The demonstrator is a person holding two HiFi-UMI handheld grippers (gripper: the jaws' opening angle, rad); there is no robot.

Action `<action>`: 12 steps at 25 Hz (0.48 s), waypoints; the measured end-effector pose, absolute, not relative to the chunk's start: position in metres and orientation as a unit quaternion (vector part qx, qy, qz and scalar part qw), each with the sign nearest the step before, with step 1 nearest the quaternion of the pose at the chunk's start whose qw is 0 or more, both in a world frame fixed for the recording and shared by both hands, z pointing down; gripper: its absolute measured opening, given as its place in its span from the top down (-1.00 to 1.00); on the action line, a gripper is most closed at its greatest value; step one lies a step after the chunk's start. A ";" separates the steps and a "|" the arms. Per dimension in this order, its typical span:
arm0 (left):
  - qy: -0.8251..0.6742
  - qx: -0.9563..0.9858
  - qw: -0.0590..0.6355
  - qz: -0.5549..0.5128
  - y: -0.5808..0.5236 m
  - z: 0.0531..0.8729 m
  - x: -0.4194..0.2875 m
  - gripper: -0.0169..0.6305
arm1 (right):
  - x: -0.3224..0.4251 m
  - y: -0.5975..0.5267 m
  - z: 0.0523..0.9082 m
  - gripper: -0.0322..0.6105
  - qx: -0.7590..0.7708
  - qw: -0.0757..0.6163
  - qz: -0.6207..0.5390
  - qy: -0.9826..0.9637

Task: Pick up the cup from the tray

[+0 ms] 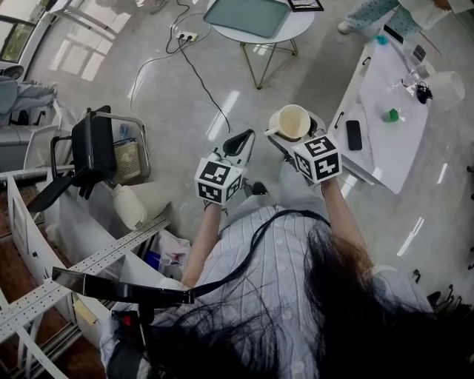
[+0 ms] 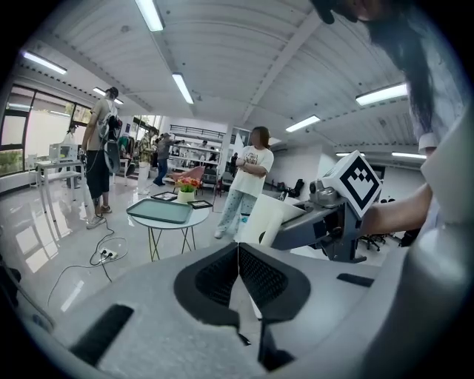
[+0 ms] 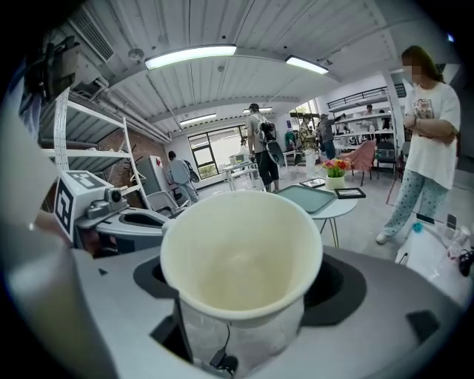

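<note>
1. My right gripper is clenched on the cup, one jaw on each side of its lower wall.
2. The cup is cream paper, and its open mouth faces the right gripper view's camera.
3. In the head view the cup sits in the air in front of my operator's chest, over bare floor and well apart from the tray.
4. My left gripper is just beside the right one, at about the same height.
5. Its dark ribbed pads are pressed together with nothing between them.
6. To the right of the cup is a long white table with a black phone and a small green thing on it.
7. Farther out, a black cable runs across the floor to a power strip.
8. Beyond that is a round table; the green tray lies flat on it.
9. A pot of flowers and a dark frame sit near the tray on the same top.
10. A person in a pale shirt stands with folded arms just behind the round table.
11. More people are farther back, by the windows and shelves.
</note>
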State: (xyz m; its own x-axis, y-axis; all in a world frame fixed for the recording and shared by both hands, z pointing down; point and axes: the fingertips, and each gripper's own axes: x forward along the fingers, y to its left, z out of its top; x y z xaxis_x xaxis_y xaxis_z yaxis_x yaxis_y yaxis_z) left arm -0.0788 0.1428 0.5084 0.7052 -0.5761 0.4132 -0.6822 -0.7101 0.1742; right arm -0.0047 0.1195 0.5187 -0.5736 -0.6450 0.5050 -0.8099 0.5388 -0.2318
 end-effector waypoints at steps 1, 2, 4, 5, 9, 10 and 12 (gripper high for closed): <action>-0.344 0.911 0.158 0.165 0.148 0.508 -0.081 0.90 | -0.008 0.126 0.518 -0.39 0.427 0.182 0.225 -0.857; -0.341 0.912 0.157 0.164 0.154 0.508 -0.084 0.90 | -0.011 0.132 0.517 -0.39 0.429 0.181 0.224 -0.856; -0.337 0.915 0.154 0.162 0.164 0.508 -0.087 0.90 | -0.016 0.144 0.516 -0.39 0.432 0.180 0.223 -0.855; -0.335 0.916 0.153 0.161 0.169 0.507 -0.089 0.90 | -0.017 0.150 0.516 -0.39 0.433 0.181 0.222 -0.855; -0.334 0.918 0.147 0.155 0.182 0.506 -0.095 0.90 | -0.022 0.170 0.519 -0.39 0.439 0.182 0.221 -0.852; -0.334 0.919 0.146 0.153 0.185 0.505 -0.096 0.90 | -0.023 0.176 0.519 -0.39 0.440 0.183 0.221 -0.851; -0.333 0.920 0.143 0.150 0.192 0.503 -0.099 0.90 | -0.026 0.186 0.520 -0.39 0.441 0.182 0.222 -0.850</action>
State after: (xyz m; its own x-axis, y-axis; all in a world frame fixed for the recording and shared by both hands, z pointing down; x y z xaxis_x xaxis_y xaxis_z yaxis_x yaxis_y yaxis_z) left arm -0.0992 0.1923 0.5027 0.7327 -0.5706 0.3710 -0.6563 -0.7367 0.1630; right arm -0.0256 0.1856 0.5196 -0.5448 -0.6686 0.5061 -0.8307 0.5128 -0.2168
